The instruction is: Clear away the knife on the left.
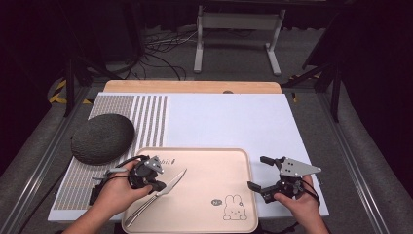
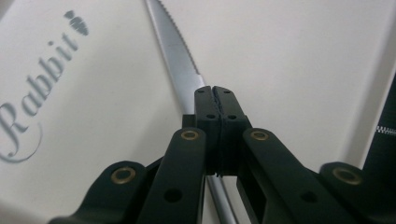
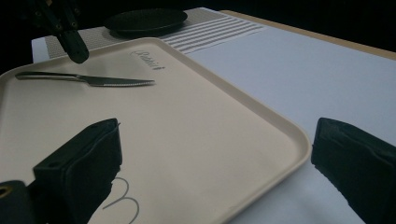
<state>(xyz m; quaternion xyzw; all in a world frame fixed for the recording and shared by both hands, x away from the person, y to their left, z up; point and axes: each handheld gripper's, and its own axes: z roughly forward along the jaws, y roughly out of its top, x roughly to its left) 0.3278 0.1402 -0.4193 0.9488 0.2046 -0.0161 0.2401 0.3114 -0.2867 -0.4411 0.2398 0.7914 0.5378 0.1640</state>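
Knife (image 1: 163,191) lying flat on the beige tray (image 1: 214,161), near its left edge. Long axis diagonal: serrated tip up and to the right, handle down toward the tray's near left corner. Left hand-held gripper (image 1: 158,185) directly over the knife where blade meets handle, jaws pressed together with nothing between them; in the left gripper view the blade (image 2: 180,56) runs out from under the closed tips, so apparently above or resting on the metal rather than clamped on it. Right hand-held gripper (image 1: 260,176) well apart from the knife, at the tray's right rim, jaws wide apart and empty. Left hand clearly the nearer. Probably needs reopening and straddling the handle across its width. Tray on a white mat (image 1: 234,122) over a wooden tabletop (image 1: 192,87); dark round cushion (image 1: 102,138) at left; dim room, cables on the floor behind.
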